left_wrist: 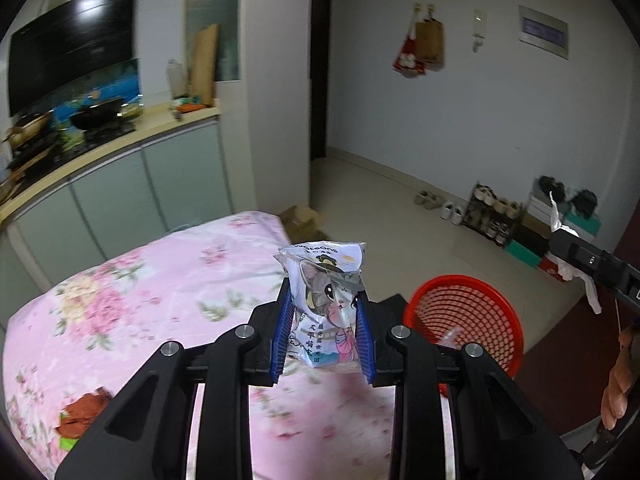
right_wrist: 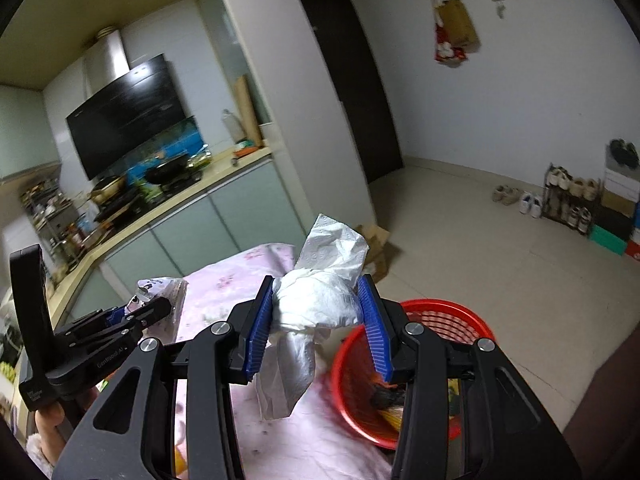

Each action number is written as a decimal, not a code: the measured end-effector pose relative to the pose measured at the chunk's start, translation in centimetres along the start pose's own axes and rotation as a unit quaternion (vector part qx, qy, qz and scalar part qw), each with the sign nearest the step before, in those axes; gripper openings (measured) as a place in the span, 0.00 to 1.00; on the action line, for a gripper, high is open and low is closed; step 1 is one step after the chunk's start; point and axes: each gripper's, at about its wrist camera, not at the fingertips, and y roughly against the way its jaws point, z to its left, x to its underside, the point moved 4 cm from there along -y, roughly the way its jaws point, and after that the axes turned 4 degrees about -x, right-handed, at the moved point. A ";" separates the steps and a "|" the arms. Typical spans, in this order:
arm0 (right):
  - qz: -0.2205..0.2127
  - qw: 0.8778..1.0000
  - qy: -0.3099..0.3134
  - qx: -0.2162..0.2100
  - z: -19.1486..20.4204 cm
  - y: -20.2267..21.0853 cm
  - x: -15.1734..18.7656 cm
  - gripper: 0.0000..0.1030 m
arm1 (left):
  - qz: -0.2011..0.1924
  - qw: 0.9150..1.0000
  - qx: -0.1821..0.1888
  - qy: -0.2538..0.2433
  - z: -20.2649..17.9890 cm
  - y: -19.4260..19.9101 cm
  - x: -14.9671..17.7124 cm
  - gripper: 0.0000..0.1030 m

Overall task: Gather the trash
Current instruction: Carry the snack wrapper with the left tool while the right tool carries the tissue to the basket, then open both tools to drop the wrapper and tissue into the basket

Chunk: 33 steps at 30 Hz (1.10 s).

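My left gripper [left_wrist: 323,312] is shut on a cat-printed tissue packet [left_wrist: 326,280], held above the pink floral tablecloth [left_wrist: 140,300]. My right gripper [right_wrist: 316,308] is shut on a crumpled white paper towel [right_wrist: 320,300], held up beside the red mesh basket [right_wrist: 440,316]. The basket also shows in the left wrist view [left_wrist: 460,312], right of the packet. It holds some dark and yellow trash [right_wrist: 386,398]. The right gripper with its towel shows at the right edge of the left wrist view [left_wrist: 576,256]. The left gripper with the packet shows at the left of the right wrist view [right_wrist: 160,300].
A brown wrapper [left_wrist: 86,410] lies on the cloth at the near left. A kitchen counter [left_wrist: 100,148] with pans runs behind the table. A cardboard box [left_wrist: 304,220] sits on the floor beyond the table. Shoes and a rack [left_wrist: 492,208] line the far wall.
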 end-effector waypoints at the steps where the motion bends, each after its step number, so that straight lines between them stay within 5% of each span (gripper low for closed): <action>1: 0.000 1.000 -0.003 0.004 -0.4 0.0 0.1 0.40 | 0.004 1.000 0.008 -0.005 -0.9 -0.6 0.0 0.26; 16: 0.018 0.996 -0.059 0.064 -7.1 -0.7 1.4 0.40 | 0.061 0.993 0.080 -0.060 -10.1 -7.7 0.2 0.26; 33: 0.094 0.986 -0.108 0.087 -11.3 -6.8 5.0 0.40 | 0.150 0.981 0.101 -0.070 -13.8 -14.7 4.1 0.27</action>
